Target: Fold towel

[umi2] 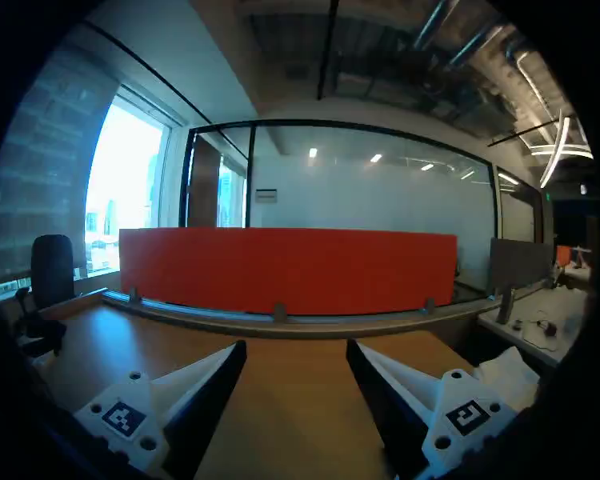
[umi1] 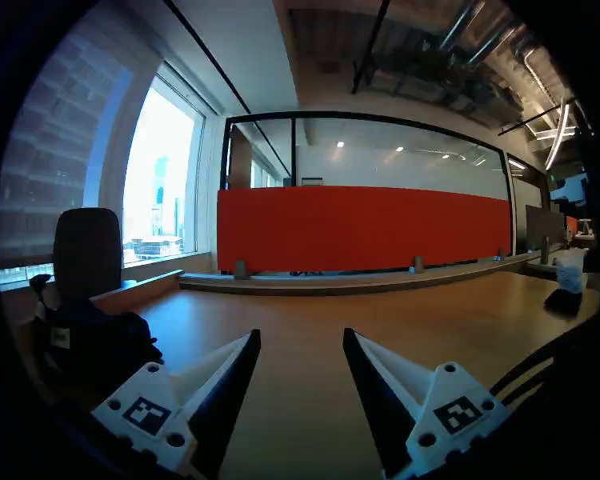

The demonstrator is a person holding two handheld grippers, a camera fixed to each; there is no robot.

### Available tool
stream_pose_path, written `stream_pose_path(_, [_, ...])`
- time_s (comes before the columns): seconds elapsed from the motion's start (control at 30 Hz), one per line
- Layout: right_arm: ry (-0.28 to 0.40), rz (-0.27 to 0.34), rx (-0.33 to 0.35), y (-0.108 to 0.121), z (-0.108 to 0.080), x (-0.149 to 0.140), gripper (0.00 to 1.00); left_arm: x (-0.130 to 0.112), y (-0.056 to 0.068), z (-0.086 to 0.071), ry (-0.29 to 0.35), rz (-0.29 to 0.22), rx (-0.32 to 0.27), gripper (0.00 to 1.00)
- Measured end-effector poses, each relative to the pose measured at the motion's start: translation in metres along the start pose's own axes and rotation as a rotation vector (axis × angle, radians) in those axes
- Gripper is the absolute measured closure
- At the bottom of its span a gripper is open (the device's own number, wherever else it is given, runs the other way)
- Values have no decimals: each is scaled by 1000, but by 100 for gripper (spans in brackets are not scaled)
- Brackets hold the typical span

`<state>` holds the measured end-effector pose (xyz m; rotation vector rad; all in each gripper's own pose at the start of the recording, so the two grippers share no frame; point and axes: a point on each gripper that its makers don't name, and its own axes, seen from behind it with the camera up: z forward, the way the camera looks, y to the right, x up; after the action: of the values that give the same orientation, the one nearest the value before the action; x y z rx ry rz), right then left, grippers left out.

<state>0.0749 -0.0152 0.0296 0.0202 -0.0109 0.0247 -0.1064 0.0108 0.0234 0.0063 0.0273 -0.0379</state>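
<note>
My left gripper (umi1: 300,340) is open above a bare wooden desk (umi1: 316,320), nothing between its fingers. At the far right of the left gripper view a pale crumpled cloth (umi1: 572,272) sits on something dark at the desk's edge. My right gripper (umi2: 296,348) is also open over the wooden desk (umi2: 300,376), with nothing held. A white crumpled cloth (umi2: 512,372), possibly the towel, lies beside the right finger at the desk's right edge in the right gripper view.
A red divider panel (umi1: 364,228) stands along the desk's far edge, seen too in the right gripper view as the red panel (umi2: 288,268). A black office chair (umi1: 88,264) and a dark bag (umi1: 100,340) are at the left. A neighbouring white desk (umi2: 540,316) lies to the right.
</note>
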Motion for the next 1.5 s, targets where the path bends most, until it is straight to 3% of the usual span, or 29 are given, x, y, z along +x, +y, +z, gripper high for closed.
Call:
stream_pose_path(0.67, [64,111,-24,47,-7,-36,3,-1,0,0,0,0,0,25])
stream_pose_path(1.5, [46,134,-23,40,-10,-114,3,-1,0,-1,0,0,0,25])
